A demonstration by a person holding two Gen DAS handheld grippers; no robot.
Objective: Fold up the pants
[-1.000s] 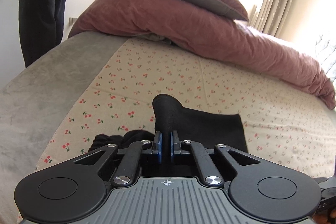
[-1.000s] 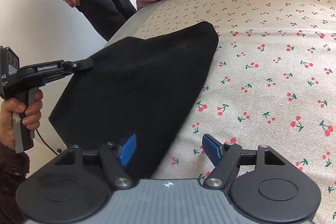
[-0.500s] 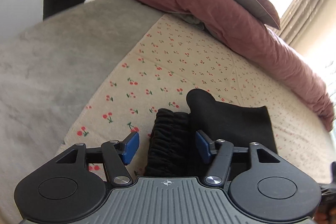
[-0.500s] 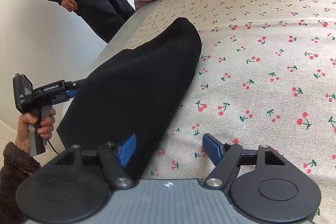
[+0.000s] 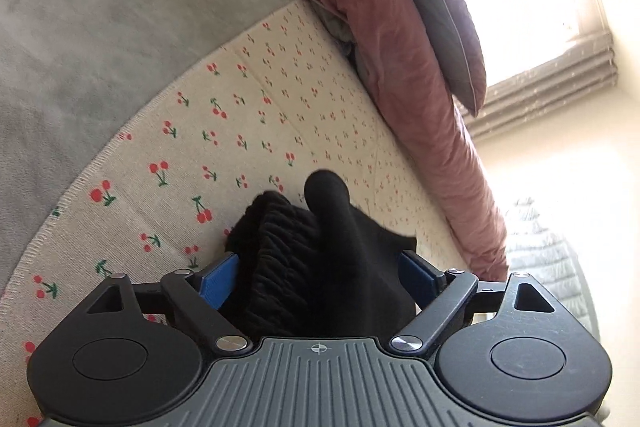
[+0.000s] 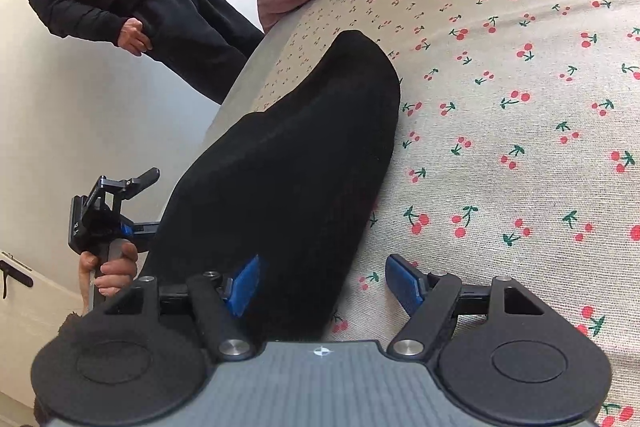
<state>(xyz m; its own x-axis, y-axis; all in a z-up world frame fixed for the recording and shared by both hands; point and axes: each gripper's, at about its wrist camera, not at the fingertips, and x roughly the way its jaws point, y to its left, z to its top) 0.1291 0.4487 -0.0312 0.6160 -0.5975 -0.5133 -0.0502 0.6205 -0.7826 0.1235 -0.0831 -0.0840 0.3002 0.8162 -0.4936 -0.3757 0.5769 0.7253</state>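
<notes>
Both grippers, left gripper (image 5: 318, 277) and right gripper (image 6: 322, 285), have jaws apart around nothing, black pants (image 6: 288, 163) folded on cherry sheet (image 6: 500, 107), soft, light, probably floppy; grab the elastic waistband (image 5: 276, 247) at 12 o'clock.

Black pants (image 6: 288, 163) on a cream sheet (image 6: 520, 75) dotted with red cherries on green stems; grey blanket (image 5: 80, 27) alongside, dusty-pink duvet (image 5: 384, 39), blue finger pads (image 6: 404, 283), curtains (image 5: 540, 87) perhaps beige, washed out by glare.
</notes>
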